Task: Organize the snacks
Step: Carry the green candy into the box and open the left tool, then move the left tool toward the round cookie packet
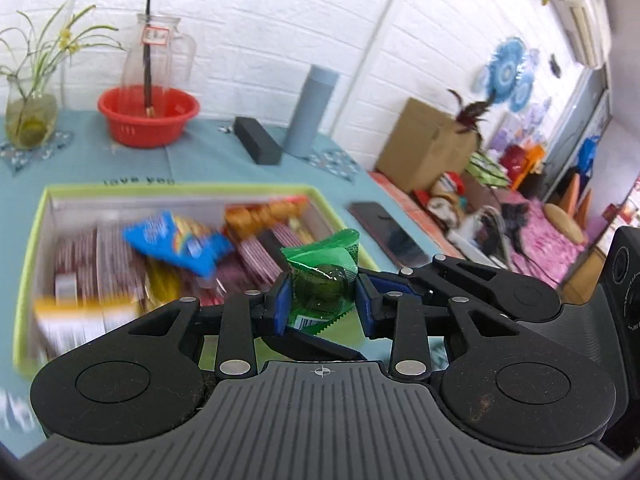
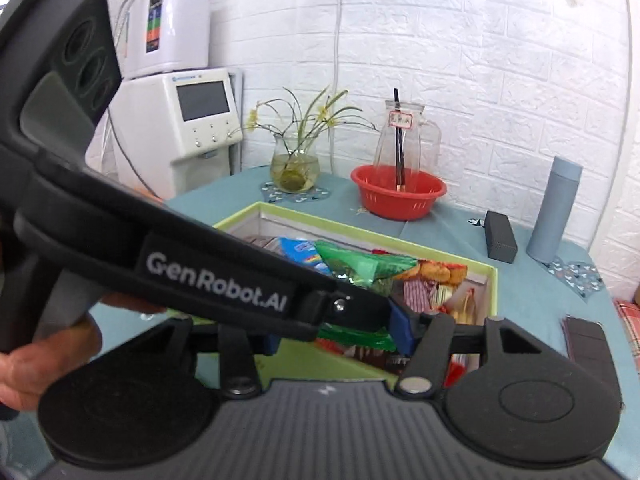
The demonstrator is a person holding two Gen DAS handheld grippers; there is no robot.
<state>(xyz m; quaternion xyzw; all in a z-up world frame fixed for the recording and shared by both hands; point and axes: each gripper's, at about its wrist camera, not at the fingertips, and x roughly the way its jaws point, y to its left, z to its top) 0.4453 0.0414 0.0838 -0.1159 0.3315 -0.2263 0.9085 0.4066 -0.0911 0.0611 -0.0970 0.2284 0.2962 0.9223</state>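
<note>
My left gripper (image 1: 324, 306) is shut on a green snack packet (image 1: 320, 268), its blue pads pressing both sides of the round bulge. The packet hangs just above the near right corner of a green-rimmed box (image 1: 180, 190) full of snack packets, among them a blue one (image 1: 176, 240). From the right, a finger (image 1: 460, 272) of the other gripper reaches the same packet. In the right wrist view, my right gripper (image 2: 338, 336) is shut on the packet's lower part (image 2: 352, 338). The left gripper (image 2: 372, 312) crosses in front and hides the right gripper's left pad. The box (image 2: 360, 228) lies beyond.
Behind the box stand a red bowl (image 1: 148, 116) with a glass jug (image 1: 156, 52), a plant vase (image 1: 30, 116), a black case (image 1: 256, 140) and a grey-blue flask (image 1: 310, 110). A dark phone (image 1: 386, 232) lies near the table's right edge. A hand (image 2: 48, 344) holds the left gripper.
</note>
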